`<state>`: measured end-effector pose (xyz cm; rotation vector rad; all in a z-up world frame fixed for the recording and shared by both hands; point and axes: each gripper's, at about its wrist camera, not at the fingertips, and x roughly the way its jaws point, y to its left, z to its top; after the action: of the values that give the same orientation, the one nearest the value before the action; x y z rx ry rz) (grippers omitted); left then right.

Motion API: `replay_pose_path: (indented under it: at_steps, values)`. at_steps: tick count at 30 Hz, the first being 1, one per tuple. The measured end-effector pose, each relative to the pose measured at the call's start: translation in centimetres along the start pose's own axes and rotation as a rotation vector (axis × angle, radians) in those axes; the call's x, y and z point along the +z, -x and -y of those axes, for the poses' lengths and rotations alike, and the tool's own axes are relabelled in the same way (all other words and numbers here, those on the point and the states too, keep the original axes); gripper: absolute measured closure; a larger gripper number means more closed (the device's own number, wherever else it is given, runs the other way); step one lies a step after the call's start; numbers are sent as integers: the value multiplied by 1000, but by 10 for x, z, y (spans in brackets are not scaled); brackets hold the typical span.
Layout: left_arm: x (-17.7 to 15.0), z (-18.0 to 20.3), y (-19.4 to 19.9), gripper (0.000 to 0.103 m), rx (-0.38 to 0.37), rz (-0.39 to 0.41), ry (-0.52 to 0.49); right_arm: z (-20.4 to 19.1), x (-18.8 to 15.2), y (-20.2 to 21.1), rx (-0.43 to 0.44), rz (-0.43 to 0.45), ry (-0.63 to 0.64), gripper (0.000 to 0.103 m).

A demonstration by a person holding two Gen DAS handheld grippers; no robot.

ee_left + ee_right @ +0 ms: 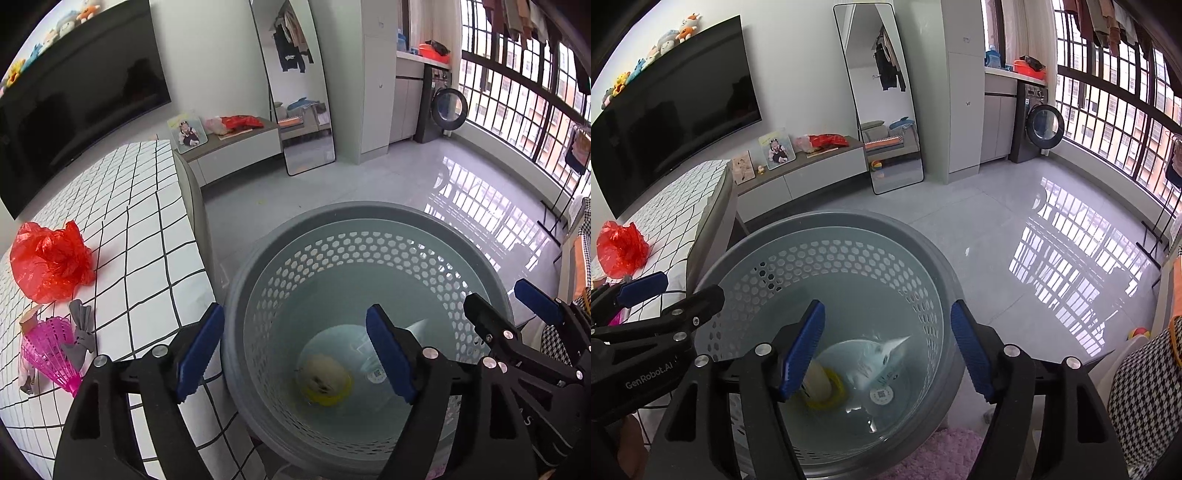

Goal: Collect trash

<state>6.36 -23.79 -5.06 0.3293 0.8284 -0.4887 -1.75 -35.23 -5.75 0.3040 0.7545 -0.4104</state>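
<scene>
A grey perforated waste basket (369, 221) stands on the floor beside the table; it also shows in the right wrist view (827, 221). Inside lie a yellow-rimmed cup (325, 380) and a crumpled white wrapper (879, 358). My left gripper (295, 354) is open and empty above the basket. My right gripper (888, 350) is open and empty above it too, and shows at the right of the left wrist view (509, 306). On the checked tablecloth (147, 221) lie a crumpled red plastic bag (51, 262), a pink shuttlecock (51, 350) and grey scraps (83, 332).
A black TV (74, 103) hangs behind the table. A low cabinet (236, 151) and a tall mirror (299, 92) stand against the far wall. A washing machine (445, 107) sits at the barred window. A houndstooth seat (1145, 387) is at the right.
</scene>
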Motion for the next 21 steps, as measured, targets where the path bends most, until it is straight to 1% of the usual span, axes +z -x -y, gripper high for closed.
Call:
replay_pose_path:
  at_steps: [16, 21]
  values:
    - [-2, -8, 4, 22, -7, 8, 16, 1, -1, 3, 3, -5, -12, 35]
    - [-3, -12, 8, 16, -12, 21, 25, 1, 0, 8, 3, 4, -13, 33]
